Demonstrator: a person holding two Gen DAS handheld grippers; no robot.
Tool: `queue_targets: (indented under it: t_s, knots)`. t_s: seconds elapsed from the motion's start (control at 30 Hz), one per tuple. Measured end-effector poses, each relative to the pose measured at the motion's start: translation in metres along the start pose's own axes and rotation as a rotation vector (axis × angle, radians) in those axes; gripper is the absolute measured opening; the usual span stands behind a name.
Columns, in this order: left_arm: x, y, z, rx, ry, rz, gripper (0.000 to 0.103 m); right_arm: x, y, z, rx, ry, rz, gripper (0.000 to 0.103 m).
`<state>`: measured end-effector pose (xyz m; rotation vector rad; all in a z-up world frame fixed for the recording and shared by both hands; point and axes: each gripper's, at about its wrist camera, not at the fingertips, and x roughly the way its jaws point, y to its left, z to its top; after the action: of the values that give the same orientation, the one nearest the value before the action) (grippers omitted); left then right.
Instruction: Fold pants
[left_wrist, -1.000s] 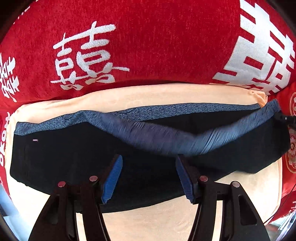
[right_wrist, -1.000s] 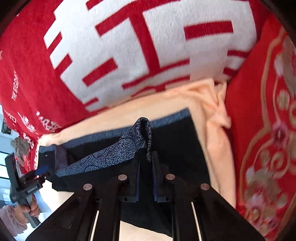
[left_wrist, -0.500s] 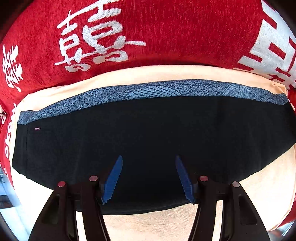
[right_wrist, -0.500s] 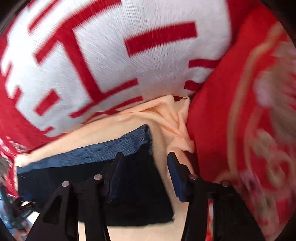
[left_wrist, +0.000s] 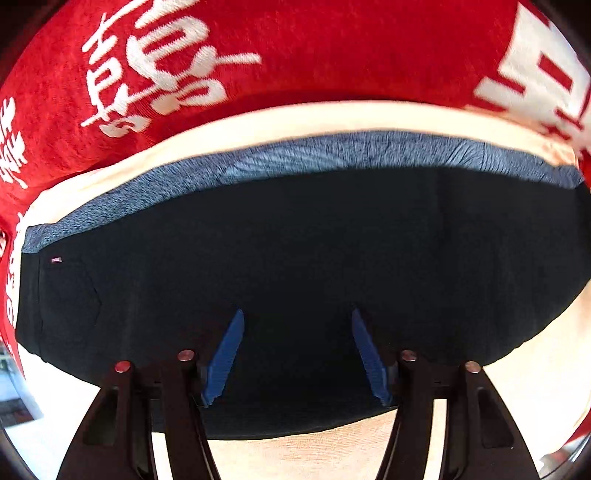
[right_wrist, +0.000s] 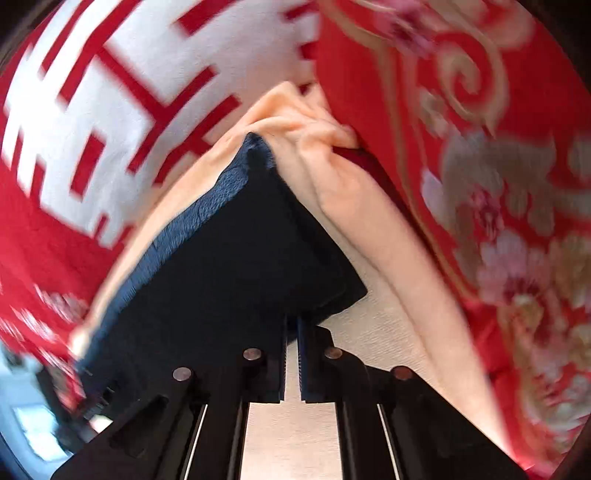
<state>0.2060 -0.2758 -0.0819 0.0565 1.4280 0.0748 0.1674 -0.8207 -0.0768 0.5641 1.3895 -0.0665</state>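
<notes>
Left wrist: pants (left_wrist: 295, 258) lie crosswise, left tongs (left_wrist: 295, 354) spread empty; right tongs (right_wrist: 291, 365) pinch hem.

My left gripper (left_wrist: 297, 354) and right gripper (right_wrist: 291, 354) have black plastic frames, ridged blue pads (left_wrist: 225, 362) and round metal screws (left_wrist: 185, 355).

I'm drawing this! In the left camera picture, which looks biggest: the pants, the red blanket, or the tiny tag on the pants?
1. Pants, though the red blanket looks almost as big
2. Tiny tag
</notes>
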Motion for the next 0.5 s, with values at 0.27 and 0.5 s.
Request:
queue_targets:
  t_s: [0.27, 0.5]
  knots:
    - [-0.004, 0.021, -0.004, -0.011, 0.010, -0.022, 0.076, -0.016, 0.000, -0.036, 0.081, 0.048, 0.157, 0.028]
    - [-0.031, 0.102, -0.022, -0.084, -0.038, -0.023, 0.076, 0.025, 0.111, -0.117, -0.037, 0.234, 0.439, 0.039]
